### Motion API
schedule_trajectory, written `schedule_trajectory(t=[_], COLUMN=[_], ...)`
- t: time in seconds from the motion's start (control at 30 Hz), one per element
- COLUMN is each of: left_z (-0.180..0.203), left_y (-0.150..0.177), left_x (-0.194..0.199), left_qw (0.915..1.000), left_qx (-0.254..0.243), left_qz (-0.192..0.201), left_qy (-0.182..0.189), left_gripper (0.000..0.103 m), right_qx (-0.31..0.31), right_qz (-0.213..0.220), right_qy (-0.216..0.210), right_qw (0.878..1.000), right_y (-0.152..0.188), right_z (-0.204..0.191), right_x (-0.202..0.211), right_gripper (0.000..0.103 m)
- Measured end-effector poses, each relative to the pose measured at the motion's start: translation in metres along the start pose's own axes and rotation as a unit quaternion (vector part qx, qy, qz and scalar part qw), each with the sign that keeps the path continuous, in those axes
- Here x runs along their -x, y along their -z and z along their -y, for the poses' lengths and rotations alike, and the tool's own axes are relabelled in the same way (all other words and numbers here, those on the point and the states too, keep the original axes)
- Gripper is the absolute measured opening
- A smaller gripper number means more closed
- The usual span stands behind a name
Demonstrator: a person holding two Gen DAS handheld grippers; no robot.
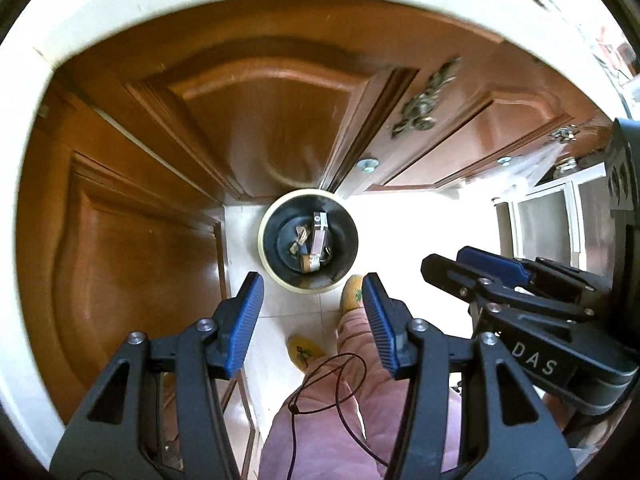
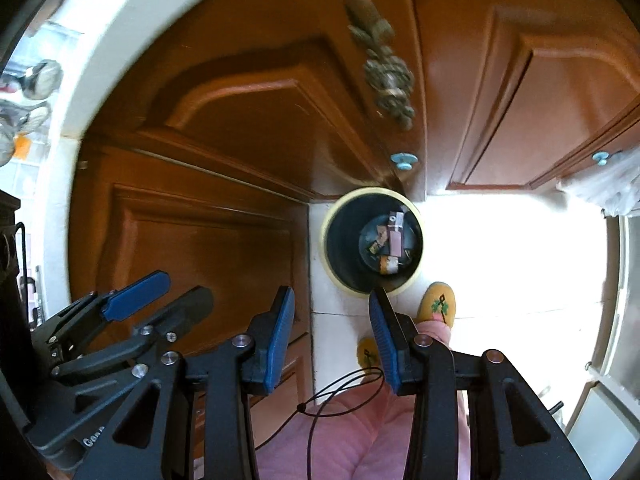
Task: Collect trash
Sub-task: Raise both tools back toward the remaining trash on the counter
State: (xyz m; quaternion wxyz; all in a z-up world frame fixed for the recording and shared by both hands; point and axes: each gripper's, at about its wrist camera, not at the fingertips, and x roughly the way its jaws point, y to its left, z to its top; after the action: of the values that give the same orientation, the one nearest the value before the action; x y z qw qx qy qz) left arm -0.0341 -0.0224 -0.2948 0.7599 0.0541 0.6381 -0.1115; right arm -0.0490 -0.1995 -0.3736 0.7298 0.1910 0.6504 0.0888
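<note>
A round dark trash bin with a pale rim stands on the white floor far below, by the cabinet corner; the right wrist view shows the same bin. Inside lie several scraps: a small box and crumpled wrappers. My left gripper hangs high above the bin, jaws apart, nothing between its blue pads. My right gripper is open and empty too, beside the left one. Each gripper shows in the other's view: the right gripper and the left gripper.
Brown wooden cabinet doors with brass handles surround the bin under a white counter edge. A person's pink trouser leg and yellow slippers stand right of the bin. A black cord loop dangles near the grippers.
</note>
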Motion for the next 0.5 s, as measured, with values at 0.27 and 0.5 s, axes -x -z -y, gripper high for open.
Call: schedule_trajectory(t=[0.27, 0.5], left_z=[-0.001, 0.005], left_y=[-0.003, -0.017], left_x=[0.071, 0.143], left_qw=[0.9991, 0.9951], left_qx=[-0.004, -0.008], left_qz=[0.042, 0.098], left_qy=[-0.003, -0.003], left_gripper=[0.048, 0.048], right_qx=[0.012, 0.009], right_qz=[0.058, 0.119], right_qy=[0.007, 0.011], right_qw=[0.998, 0.993], right_y=[0.011, 0.014], right_z=[-0.035, -0.050], right_x=[0.073, 0.149], right_gripper=[0.040, 0.041])
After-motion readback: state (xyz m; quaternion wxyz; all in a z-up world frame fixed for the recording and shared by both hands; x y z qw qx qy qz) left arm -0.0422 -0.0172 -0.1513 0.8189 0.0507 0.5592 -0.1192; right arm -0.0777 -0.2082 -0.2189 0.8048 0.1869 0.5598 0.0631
